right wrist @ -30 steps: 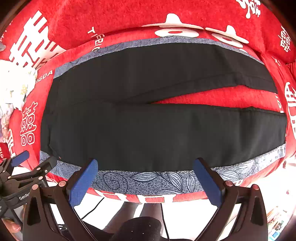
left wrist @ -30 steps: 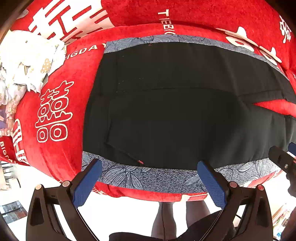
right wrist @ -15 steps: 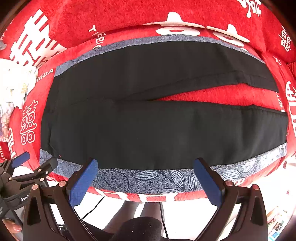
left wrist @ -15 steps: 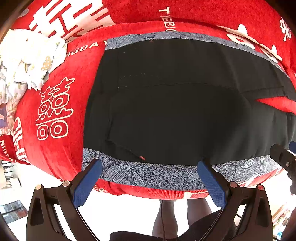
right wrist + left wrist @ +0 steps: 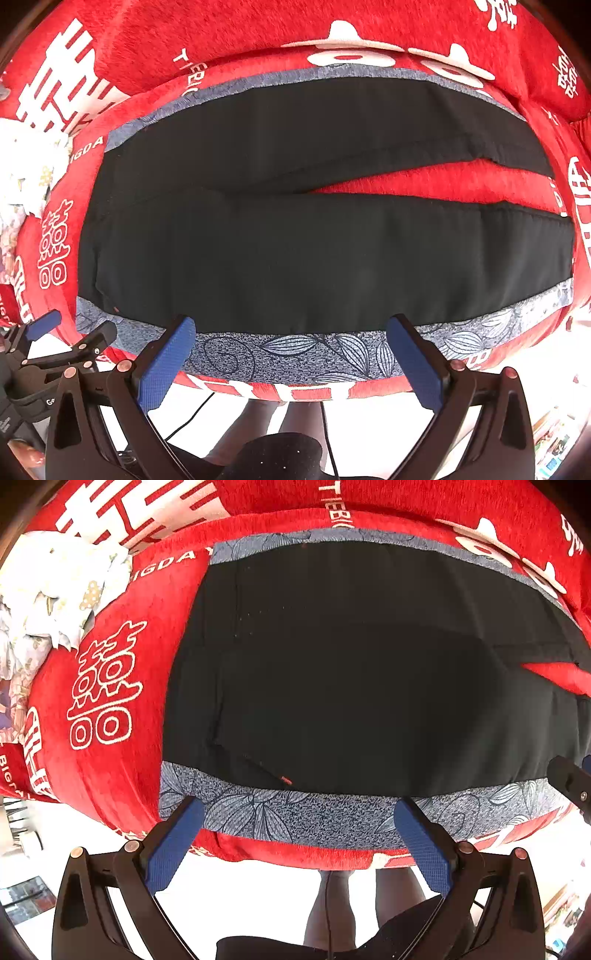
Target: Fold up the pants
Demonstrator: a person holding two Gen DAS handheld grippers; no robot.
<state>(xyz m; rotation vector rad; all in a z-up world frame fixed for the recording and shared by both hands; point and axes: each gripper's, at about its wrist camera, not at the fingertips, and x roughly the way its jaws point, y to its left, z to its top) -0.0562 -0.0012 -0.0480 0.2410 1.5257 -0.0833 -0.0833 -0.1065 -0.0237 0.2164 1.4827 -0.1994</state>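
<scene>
Both tongs stood wide and empty: the left gripper (image 5: 297,814) at the bottom of its frame and the right gripper (image 5: 290,334) at the bottom of its own, each with its blue ribbed fingers (image 5: 173,843) spread over the near edge of the work surface and touching no cloth. The largest item was the red plush blanket (image 5: 369,40), deep-piled, printed with white characters and lettering, covering a rounded cushioned surface that filled both frames. Upon it lay the pants (image 5: 314,251), black, matte and smooth-woven, spread flat across the centre of each frame with the waist toward the left and the two legs running right, parted by a narrow wedge of red. A grey-blue band with a leaf print (image 5: 295,350) ran along the near edge of the pants, and a matching strip (image 5: 295,539) along the far edge; whether these belonged to the garment or to a cloth beneath could not be told. A crumpled pale floral fabric (image 5: 55,590) lay at the upper left of the left wrist view. Judgement: the fold had not begun; the step in hand was the approach. The next move would call for both tongs to close on the near leg's edge and carry it over the far leg, seams aligned.
</scene>
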